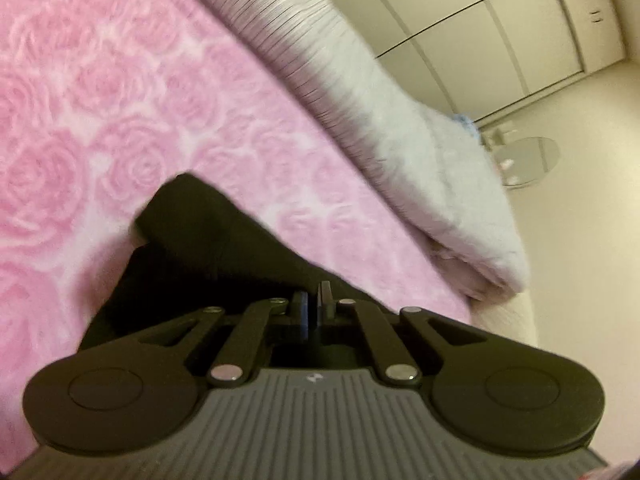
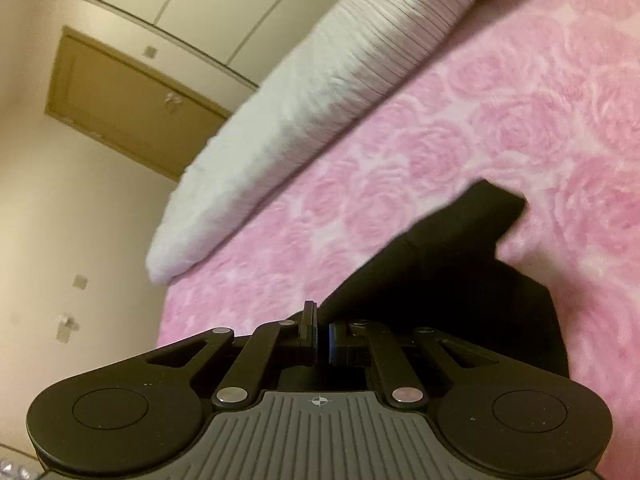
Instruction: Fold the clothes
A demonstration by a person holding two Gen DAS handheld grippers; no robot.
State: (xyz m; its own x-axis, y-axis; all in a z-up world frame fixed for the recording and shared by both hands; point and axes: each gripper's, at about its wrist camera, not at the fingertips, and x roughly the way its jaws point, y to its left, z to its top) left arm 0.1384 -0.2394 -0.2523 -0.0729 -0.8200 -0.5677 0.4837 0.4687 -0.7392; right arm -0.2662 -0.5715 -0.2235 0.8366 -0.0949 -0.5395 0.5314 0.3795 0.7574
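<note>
Fingers of both our left gripper and right gripper seem pinched on the black garment, which trails toward twelve o'clock over the pink blanket; we should keep tension even, edges aligned.

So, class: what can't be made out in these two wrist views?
- Black garment: its type; the left gripper hides its near edge, left view.
- Right gripper: whether cloth sits between its nearly closed jaws, right view.
- Striped pillow: blurred, cut off at the top edge.
</note>
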